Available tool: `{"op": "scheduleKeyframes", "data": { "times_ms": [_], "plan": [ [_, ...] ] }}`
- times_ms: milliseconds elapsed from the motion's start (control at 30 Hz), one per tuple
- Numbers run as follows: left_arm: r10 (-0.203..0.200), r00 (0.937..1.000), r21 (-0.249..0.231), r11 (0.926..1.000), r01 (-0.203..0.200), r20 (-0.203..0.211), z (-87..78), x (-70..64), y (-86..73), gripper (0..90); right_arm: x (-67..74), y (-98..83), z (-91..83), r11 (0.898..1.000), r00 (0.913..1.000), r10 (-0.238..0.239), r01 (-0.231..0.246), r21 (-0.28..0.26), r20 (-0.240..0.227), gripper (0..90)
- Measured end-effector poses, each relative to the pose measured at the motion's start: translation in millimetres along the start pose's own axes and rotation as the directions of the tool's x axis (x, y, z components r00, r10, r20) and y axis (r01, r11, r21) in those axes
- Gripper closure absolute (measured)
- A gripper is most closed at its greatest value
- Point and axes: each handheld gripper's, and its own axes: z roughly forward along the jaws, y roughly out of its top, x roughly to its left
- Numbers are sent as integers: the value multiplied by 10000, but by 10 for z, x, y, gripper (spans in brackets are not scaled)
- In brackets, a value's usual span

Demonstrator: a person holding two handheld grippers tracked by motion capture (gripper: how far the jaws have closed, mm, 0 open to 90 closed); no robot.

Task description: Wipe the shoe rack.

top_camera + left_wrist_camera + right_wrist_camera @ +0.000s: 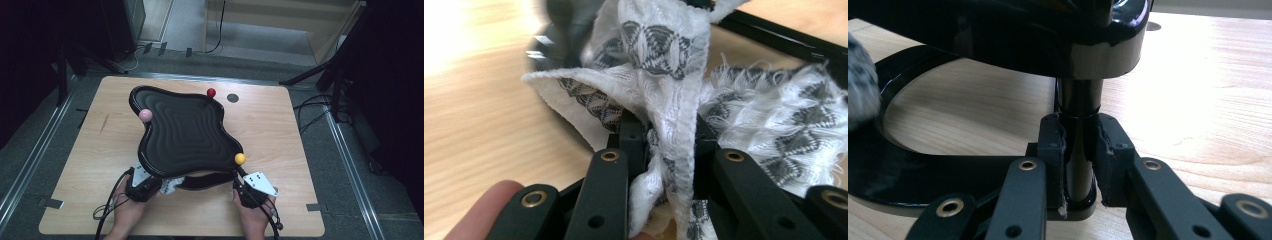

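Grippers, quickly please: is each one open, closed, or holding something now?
Left gripper: closed on the white and grey cloth.
Right gripper: closed on the black post of the black tray stand.

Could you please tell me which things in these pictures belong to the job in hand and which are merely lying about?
In the job:
- white patterned cloth, clamped by the left gripper
- black tray stand, its post clamped by the right gripper

Lying about:
- dark round disc on the table
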Motion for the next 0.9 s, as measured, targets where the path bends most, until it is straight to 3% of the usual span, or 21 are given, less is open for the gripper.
{"op": "scheduleKeyframes", "data": {
  "times_ms": [133,200,300,333,500,600,767,867,900],
  "plan": [
    [575,9981,166,9982,-579,242,49,-174,9,763,-2,-1,-2,10000,10000,16,-16,14,-17,758],
    [333,9990,203,9992,-339,314,59,-123,19,763,-5,-1,-2,10000,10000,-2,2,12,-37,758],
    [267,9996,167,9995,-269,102,53,-52,31,763,4,-2,-6,10000,9999,0,0,40,-105,758],
    [55,9996,175,9998,-50,-263,33,68,48,763,11,-2,-8,10000,9999,-29,29,39,-148,758],
    [-413,9984,141,9990,419,-381,8,207,51,762,41,-4,-6,10000,9997,-74,74,30,-247,758],
    [-239,9994,159,9996,242,-243,10,151,43,763,50,-3,-4,10000,9997,-62,63,33,-245,758],
    [590,9963,358,9975,-613,627,50,-130,18,764,46,0,-4,9999,9996,-92,93,55,-265,758],
    [614,9963,369,9973,-637,608,56,-150,25,763,38,4,-2,9999,9995,-91,93,92,-300,758],
    [460,9974,300,9984,-477,546,58,-98,26,763,35,5,0,9999,9995,-94,96,88,-294,758]
  ]
}}
